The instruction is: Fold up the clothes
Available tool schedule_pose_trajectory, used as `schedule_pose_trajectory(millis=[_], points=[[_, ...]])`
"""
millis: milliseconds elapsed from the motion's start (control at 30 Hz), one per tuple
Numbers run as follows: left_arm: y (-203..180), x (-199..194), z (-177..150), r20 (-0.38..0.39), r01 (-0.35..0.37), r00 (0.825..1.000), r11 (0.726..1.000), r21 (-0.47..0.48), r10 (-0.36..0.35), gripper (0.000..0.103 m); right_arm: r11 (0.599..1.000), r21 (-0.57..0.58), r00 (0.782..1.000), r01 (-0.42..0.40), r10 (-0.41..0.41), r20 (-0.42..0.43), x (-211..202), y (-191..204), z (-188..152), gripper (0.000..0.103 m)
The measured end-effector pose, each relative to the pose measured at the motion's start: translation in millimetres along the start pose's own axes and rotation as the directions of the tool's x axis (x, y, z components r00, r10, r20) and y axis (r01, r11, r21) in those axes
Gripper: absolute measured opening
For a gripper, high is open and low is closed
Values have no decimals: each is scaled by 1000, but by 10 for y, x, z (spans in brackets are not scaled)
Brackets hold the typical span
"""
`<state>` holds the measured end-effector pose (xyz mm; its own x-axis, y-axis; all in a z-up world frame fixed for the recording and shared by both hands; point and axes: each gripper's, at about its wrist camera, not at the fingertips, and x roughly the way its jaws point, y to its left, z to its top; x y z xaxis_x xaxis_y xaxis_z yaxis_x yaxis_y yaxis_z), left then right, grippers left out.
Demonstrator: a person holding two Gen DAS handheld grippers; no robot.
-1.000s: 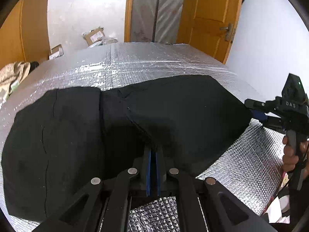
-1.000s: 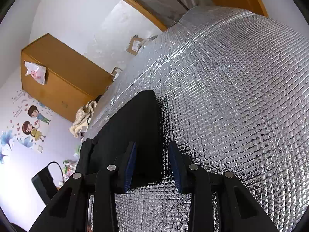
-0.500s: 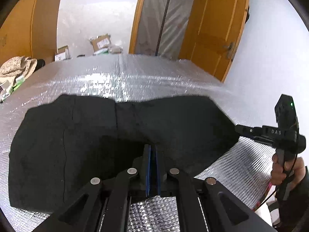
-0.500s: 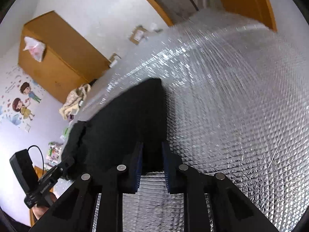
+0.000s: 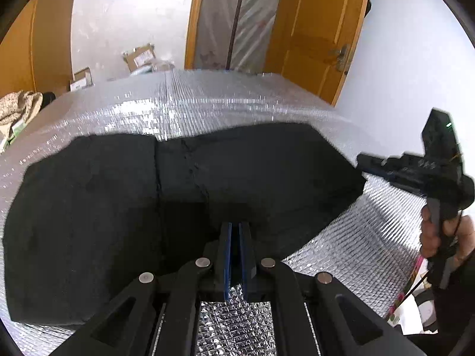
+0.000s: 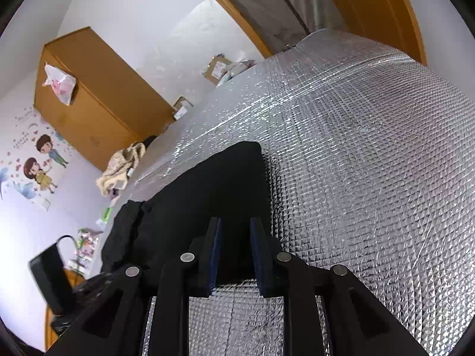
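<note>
A black garment (image 5: 184, 195) lies partly folded on the silver quilted surface (image 5: 184, 103). My left gripper (image 5: 234, 231) is shut on its near edge, which it holds a little above the surface. In the right wrist view the same garment (image 6: 213, 195) stretches away to the left. My right gripper (image 6: 234, 237) stands open over the garment's right end, and its blue pads (image 6: 216, 252) straddle the cloth without pinching it. The right gripper also shows at the right of the left wrist view (image 5: 365, 163), at the garment's right corner.
An orange door (image 5: 320, 29) and a covered doorway stand behind the surface. Cardboard boxes (image 5: 139, 56) lie on the floor beyond it. A wooden wardrobe (image 6: 89, 95) and a heap of light cloth (image 6: 121, 166) are to the left.
My right gripper closed partly half a second ago and has opened again. My left gripper has stayed shut on the garment and has lifted its edge slightly.
</note>
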<state>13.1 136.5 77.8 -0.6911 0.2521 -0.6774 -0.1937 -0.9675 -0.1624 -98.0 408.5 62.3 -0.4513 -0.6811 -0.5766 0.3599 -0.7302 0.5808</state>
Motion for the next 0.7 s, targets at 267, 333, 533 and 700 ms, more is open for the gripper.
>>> schedule_pose_trajectory(millis=[267,333,533,700], points=[[370,-251,82,88,-86,992,992,-89,93,5,984,175,999,-44,38,38,-99,-349,14,37],[464,-242,60,77,-104,991,988,-112,113,5,981,185,998,-50,45,32,-134,-394,16,37],[536,-233,-6,69,-112,990,986,-127,121,5,989,141,998,-50,54,-27,29,-301,77,37],[532,-203,-54,64,-108,991,986,-127,117,5,997,73,996,-32,38,-81,192,-187,150,37]])
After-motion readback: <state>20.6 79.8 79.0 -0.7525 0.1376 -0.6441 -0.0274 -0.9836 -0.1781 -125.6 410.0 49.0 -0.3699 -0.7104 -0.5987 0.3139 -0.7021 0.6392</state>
